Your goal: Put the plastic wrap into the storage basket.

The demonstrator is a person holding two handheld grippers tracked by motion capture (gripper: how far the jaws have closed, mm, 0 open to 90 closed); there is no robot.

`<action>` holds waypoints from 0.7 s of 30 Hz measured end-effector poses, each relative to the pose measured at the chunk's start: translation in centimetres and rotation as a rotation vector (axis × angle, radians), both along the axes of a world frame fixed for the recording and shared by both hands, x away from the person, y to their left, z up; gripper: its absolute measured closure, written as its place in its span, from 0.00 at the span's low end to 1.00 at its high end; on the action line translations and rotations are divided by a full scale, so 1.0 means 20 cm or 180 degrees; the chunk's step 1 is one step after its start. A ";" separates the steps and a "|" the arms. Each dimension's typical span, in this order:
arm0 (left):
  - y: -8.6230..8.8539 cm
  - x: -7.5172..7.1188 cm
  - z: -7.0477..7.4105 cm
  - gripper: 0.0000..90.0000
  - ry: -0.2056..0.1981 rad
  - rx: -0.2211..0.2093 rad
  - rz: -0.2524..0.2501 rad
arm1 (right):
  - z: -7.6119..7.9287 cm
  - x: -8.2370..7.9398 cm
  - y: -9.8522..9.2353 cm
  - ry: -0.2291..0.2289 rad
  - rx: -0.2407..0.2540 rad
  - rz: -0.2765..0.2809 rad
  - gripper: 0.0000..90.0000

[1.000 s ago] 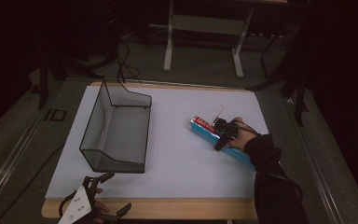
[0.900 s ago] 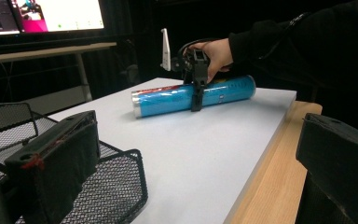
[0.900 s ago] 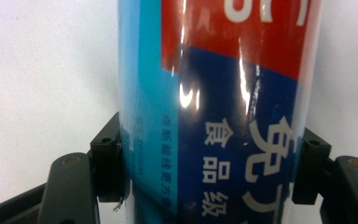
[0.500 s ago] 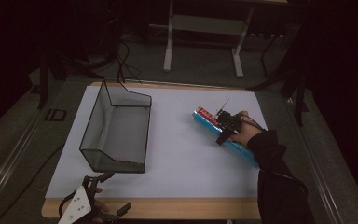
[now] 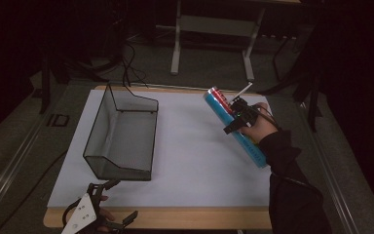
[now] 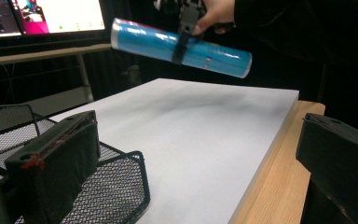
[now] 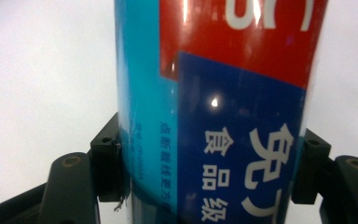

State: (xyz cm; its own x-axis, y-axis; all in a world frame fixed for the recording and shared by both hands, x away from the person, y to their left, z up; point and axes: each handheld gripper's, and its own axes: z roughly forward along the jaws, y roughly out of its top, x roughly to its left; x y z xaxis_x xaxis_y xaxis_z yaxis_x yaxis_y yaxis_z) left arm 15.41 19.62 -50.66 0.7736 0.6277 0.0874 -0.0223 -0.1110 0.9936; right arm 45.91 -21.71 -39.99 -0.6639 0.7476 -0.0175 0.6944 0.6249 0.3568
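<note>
- Black mesh is the material of the open wire basket, which stands on the white board at about 9 o'clock from the board's middle; its long sides run from near to far.
- At about 7 o'clock, on the near wooden edge of the table, the left gripper rests low with its grey three-cornered plate on top. In the left gripper view its two black jaws stand wide apart with nothing between them; the one at the left of that view is over the basket's near corner, the other is over the bare wooden edge.
- White board surface between the basket and the right hand carries no object.
- At about 2 o'clock the right gripper is closed around a long blue cylinder-shaped tube with a red band near its far end. The tube is lifted off the board and tilted; its red end points toward 11 o'clock and its other end toward 5 o'clock, beside the person's dark sleeve.
- In the left gripper view the same tube hangs in the air above the board, almost level.
- In the right gripper view the tube stands between the two black pads, and each pad touches one side of it; the label has red, dark blue and light blue fields with white characters.
</note>
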 end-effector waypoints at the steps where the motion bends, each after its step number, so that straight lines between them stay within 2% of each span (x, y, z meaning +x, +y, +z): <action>1: 0.00 0.00 0.00 0.00 0.0002 0.0000 -0.0003 | 0.01 0.00 0.00 -0.0044 0.0029 -0.0045 0.36; 3: 0.00 0.00 0.00 0.00 -0.0004 0.0003 -0.0008 | 0.05 0.00 0.02 -0.0107 0.0097 -0.0115 0.36; 7: 0.00 0.00 0.00 0.00 -0.0005 0.0000 -0.0007 | 0.11 -0.02 0.06 -0.0361 0.0260 -0.0240 0.36; 11: 0.00 0.00 0.00 0.00 -0.0007 0.0002 -0.0011 | 0.14 -0.03 0.11 -0.0445 0.0548 -0.0309 0.36; 16: 0.00 0.01 0.00 0.00 -0.0005 0.0004 -0.0012 | 0.18 -0.05 0.19 -0.0570 0.0702 -0.0340 0.36; 21: 0.00 0.00 0.00 0.00 -0.0011 -0.0007 -0.0020 | 0.21 -0.06 0.29 -0.0681 0.0945 -0.0455 0.35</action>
